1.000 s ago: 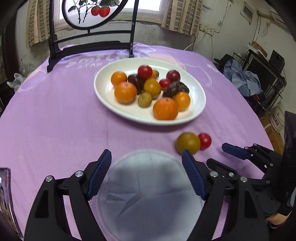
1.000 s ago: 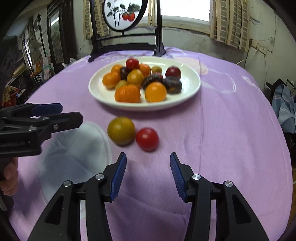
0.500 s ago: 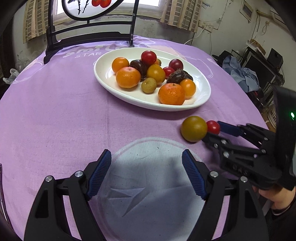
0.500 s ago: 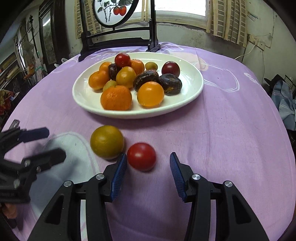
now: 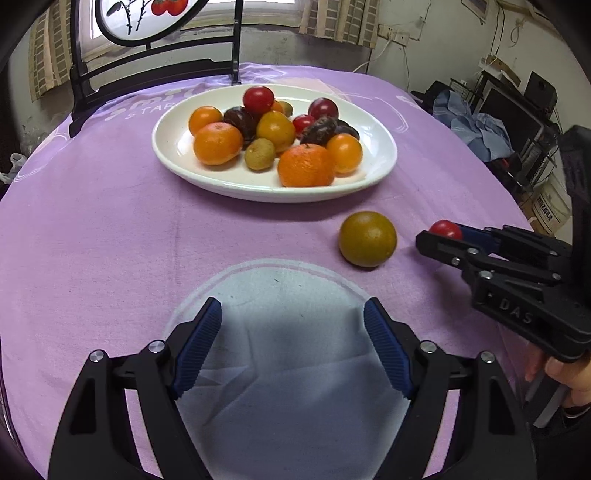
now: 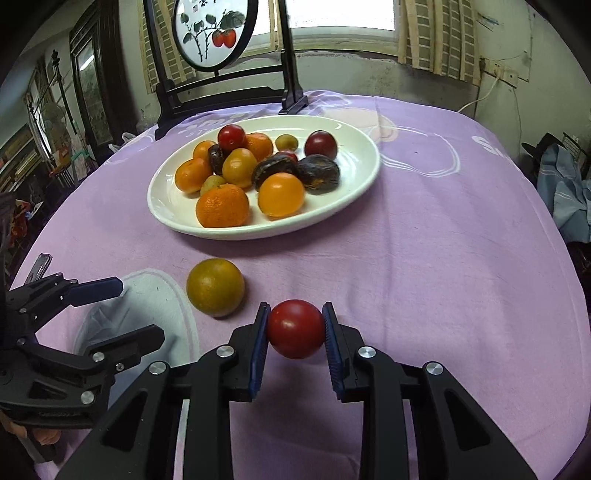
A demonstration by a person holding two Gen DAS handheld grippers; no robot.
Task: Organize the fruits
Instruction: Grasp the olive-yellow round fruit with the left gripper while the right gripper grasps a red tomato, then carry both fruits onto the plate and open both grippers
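A small red tomato (image 6: 295,328) sits between the blue pads of my right gripper (image 6: 295,326), whose jaws are closing with both pads pressed against its sides. The left wrist view shows that tomato (image 5: 445,229) at the tip of the right gripper (image 5: 439,238). Just left of it, an olive-yellow round fruit (image 6: 215,287) (image 5: 367,239) lies loose on the purple cloth. Behind both stands a white oval plate (image 6: 354,177) (image 5: 380,162) piled with oranges, tomatoes and dark plums. My left gripper (image 5: 293,328) (image 6: 133,312) hangs open above a pale round patch of the cloth, nothing between its fingers.
A dark wooden stand with a round painted fruit panel (image 6: 216,33) (image 5: 147,18) rises at the table's far edge. A phone-like object (image 6: 40,264) lies at the left edge. Clothes and boxes (image 5: 476,129) crowd the floor beyond the right side.
My right gripper moved forward around the red tomato and shut on it. The left gripper came a little lower and nearer the plate, still open.
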